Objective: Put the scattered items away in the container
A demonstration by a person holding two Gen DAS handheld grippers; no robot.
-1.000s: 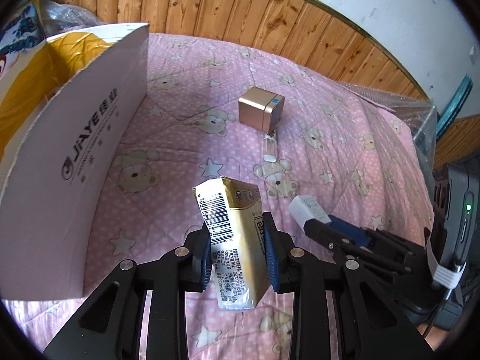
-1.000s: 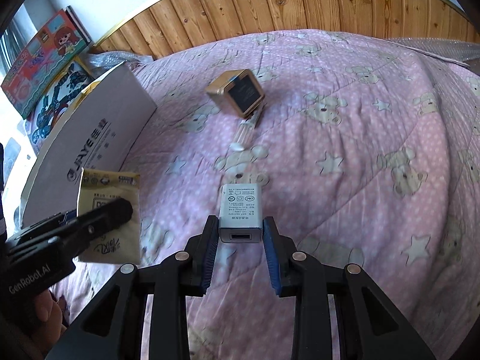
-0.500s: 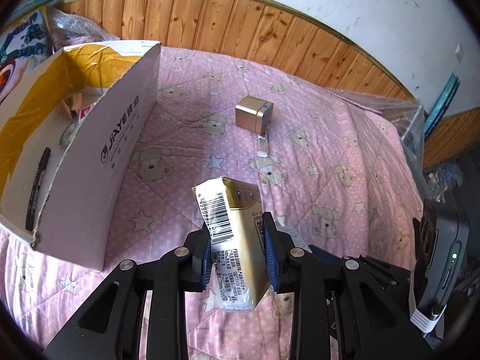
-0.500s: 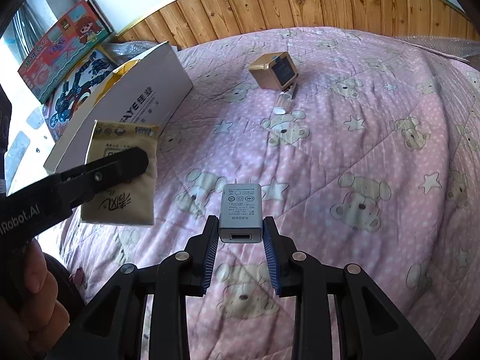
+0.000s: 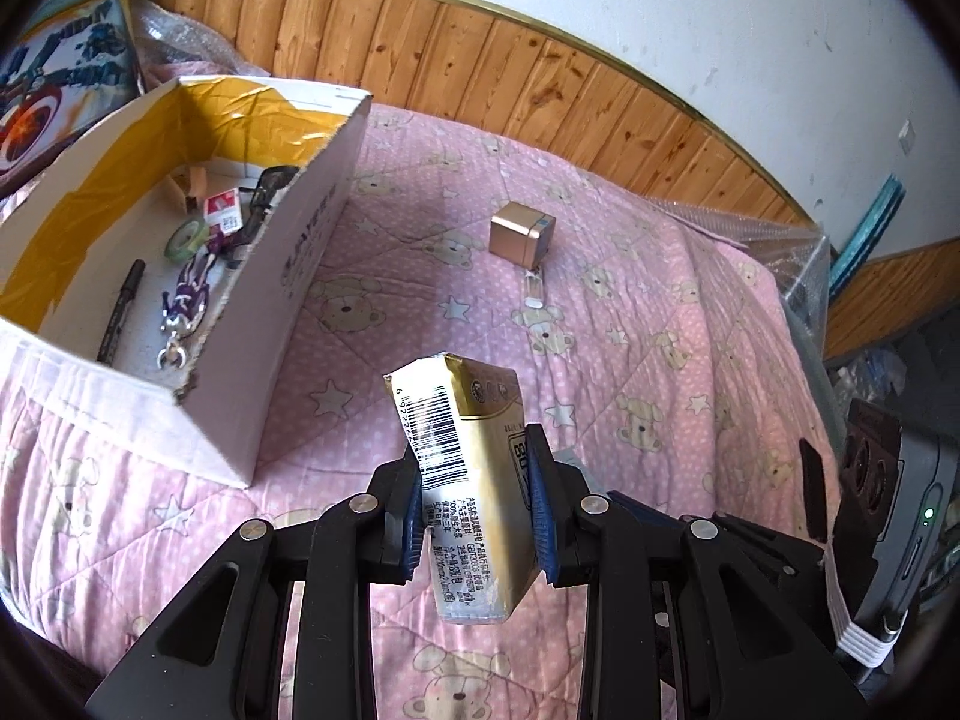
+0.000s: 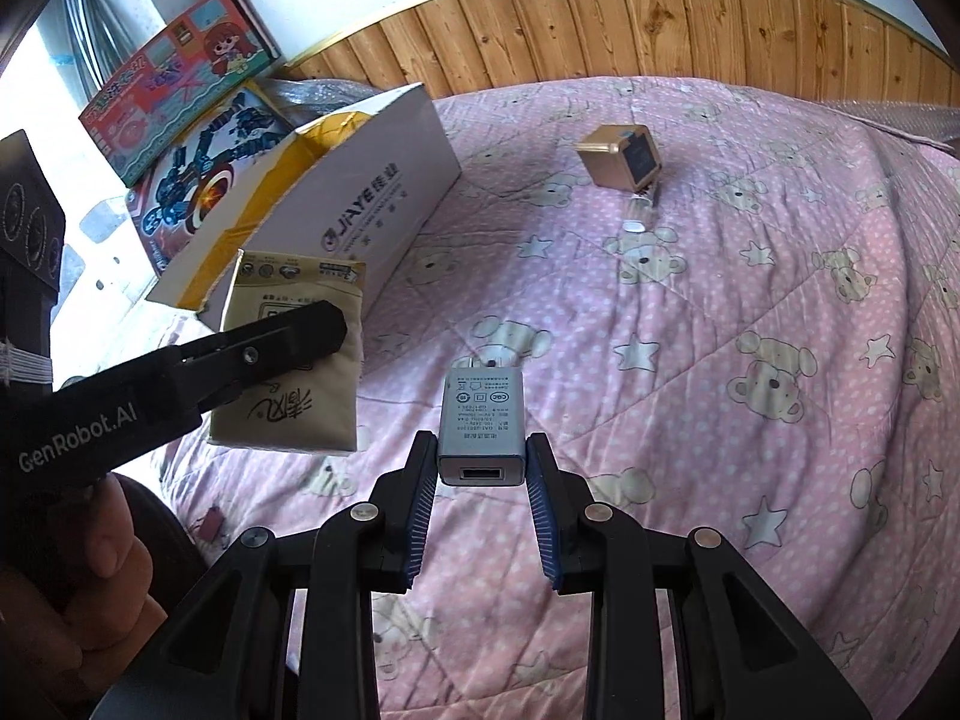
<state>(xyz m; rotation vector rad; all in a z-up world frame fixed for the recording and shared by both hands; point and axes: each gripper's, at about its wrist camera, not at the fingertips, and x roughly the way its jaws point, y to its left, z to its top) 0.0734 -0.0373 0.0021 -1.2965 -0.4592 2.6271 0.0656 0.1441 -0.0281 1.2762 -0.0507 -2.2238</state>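
Observation:
My left gripper (image 5: 477, 501) is shut on a golden tissue pack (image 5: 474, 480), held above the pink quilt just right of the open cardboard box (image 5: 282, 324). The same tissue pack (image 6: 288, 372) and left gripper (image 6: 312, 330) show at the left of the right wrist view. My right gripper (image 6: 480, 483) is shut on a grey USB charger (image 6: 480, 429), lifted over the quilt. A gold cube box (image 5: 521, 234) and a small clear vial (image 5: 533, 291) lie further back on the quilt. Inside the cardboard box are a pen (image 5: 120, 312), a purple keychain (image 5: 186, 300), a tape roll (image 5: 187, 238) and other small items.
The pink bear-print quilt (image 6: 750, 300) covers the bed. Wooden panelling (image 5: 480, 60) runs behind it. Colourful toy boxes (image 6: 180, 114) lean at the far left behind the cardboard box. Bubble wrap (image 5: 798, 264) lies at the right edge. A person's hand (image 6: 72, 588) grips the left tool.
Both grippers have pulled back and risen with their loads, so the cardboard box's inside and its contents have come into the left wrist view. Neither grip has changed.

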